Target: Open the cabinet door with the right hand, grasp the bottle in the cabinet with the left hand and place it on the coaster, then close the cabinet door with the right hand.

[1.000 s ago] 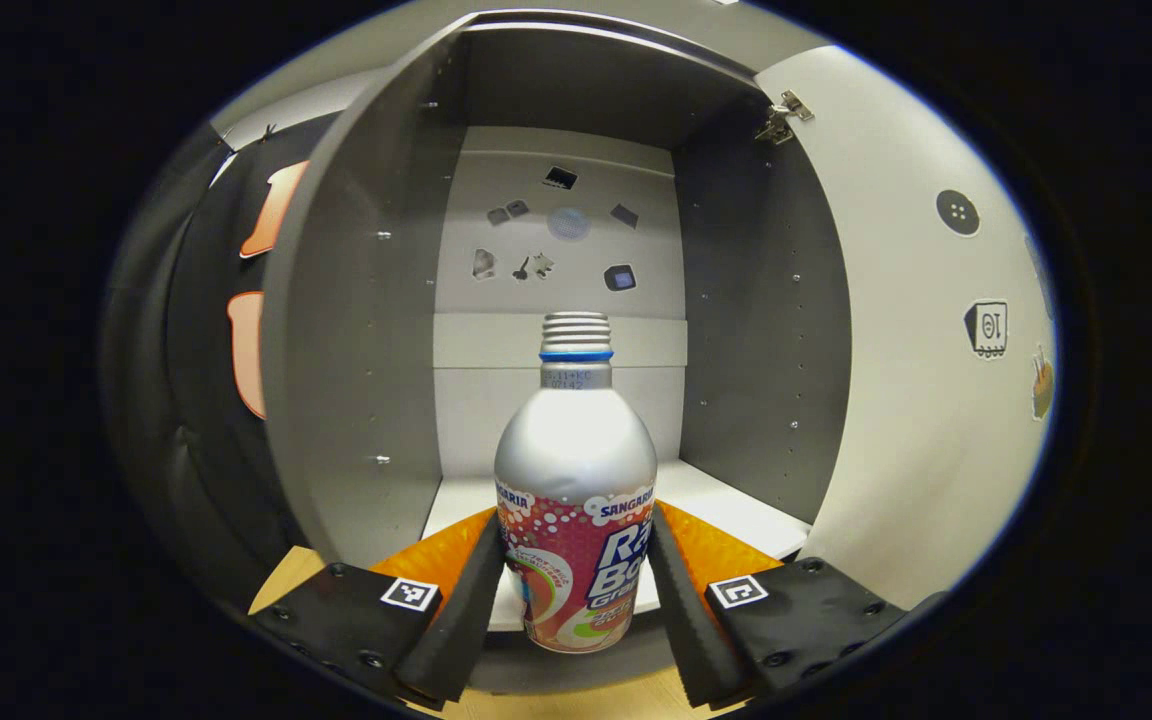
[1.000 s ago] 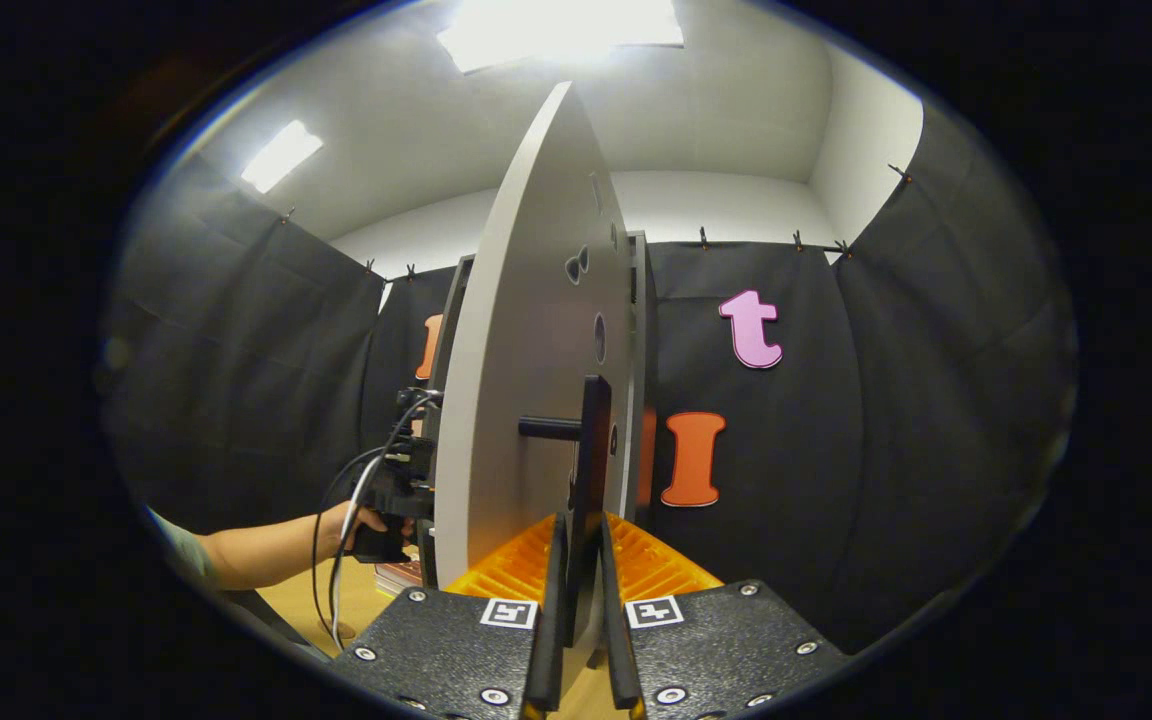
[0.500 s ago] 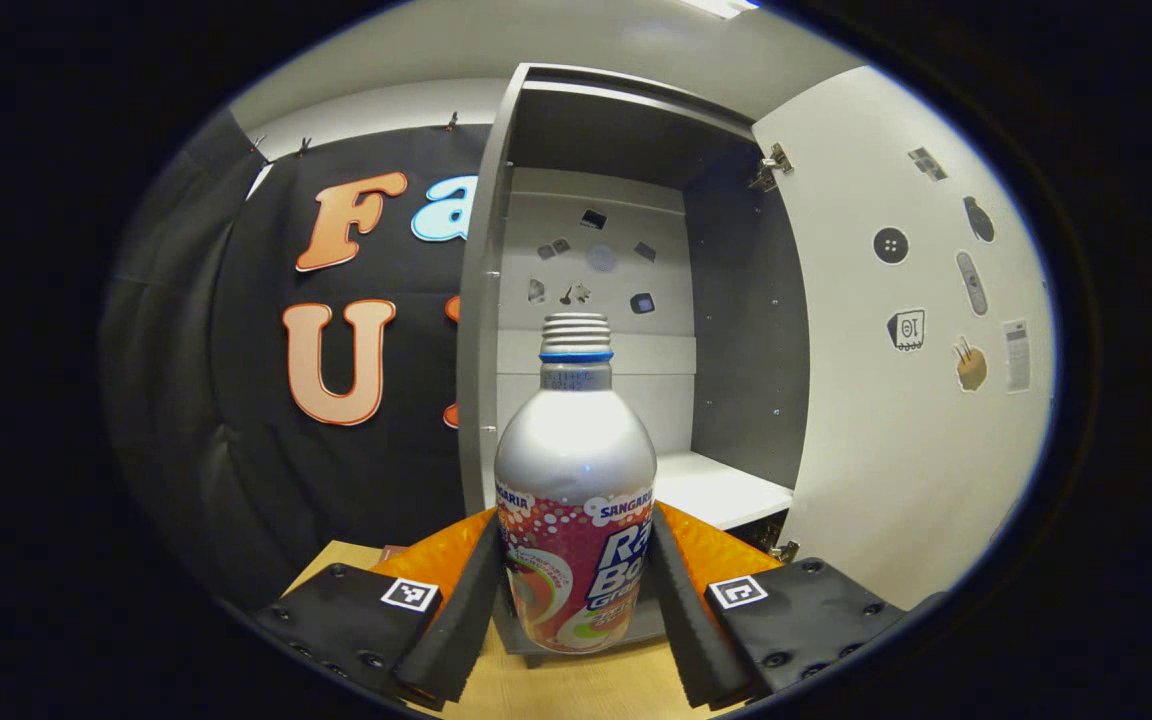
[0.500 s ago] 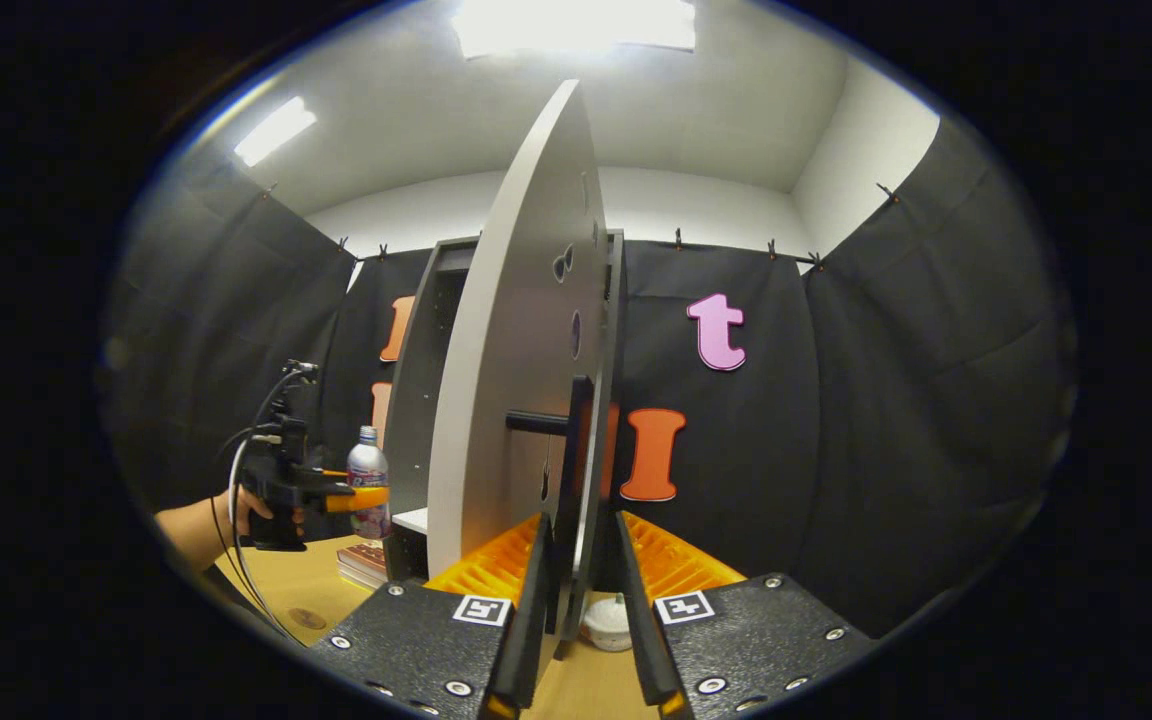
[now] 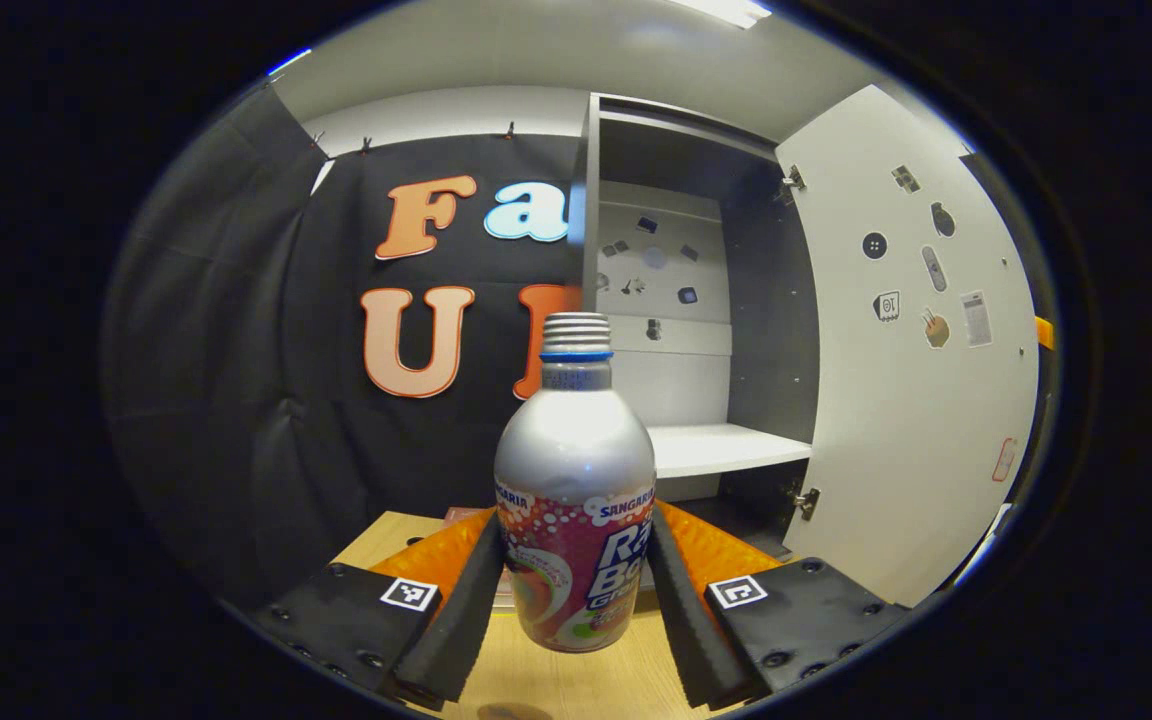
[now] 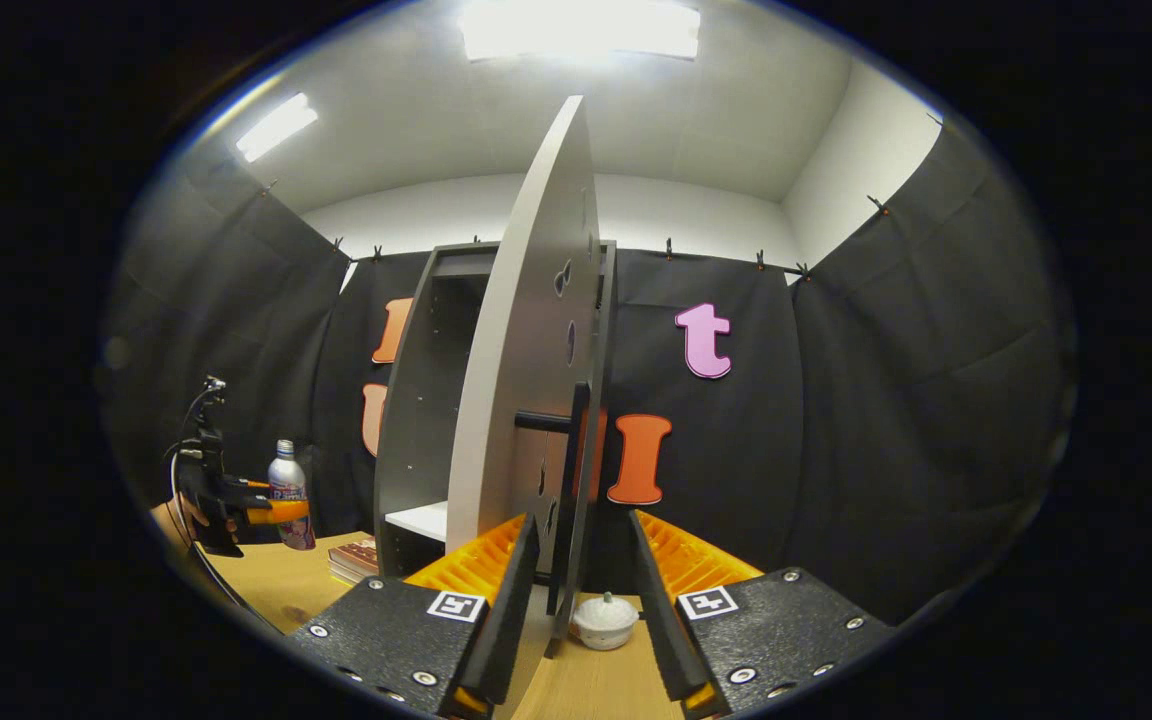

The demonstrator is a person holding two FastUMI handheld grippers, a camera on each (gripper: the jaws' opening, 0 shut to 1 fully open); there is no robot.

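A silver bottle with a red and blue label stands upright in my left gripper, which is shut on its lower body. It hangs just above the wooden table, outside and to the left of the open grey cabinet. In the right gripper view the same bottle and left gripper are far left, held by a hand. My right gripper is open, its fingers either side of the black handle of the cabinet door, not pressing it.
The door stands wide open, stickers on its inner face. The cabinet's white shelf is bare. Books lie on the table left of the cabinet. A small white lidded pot sits by the door's lower edge.
The left gripper has drawn the bottle out of the cabinet and carried it away to the left. The right fingers have spread apart off the door handle.
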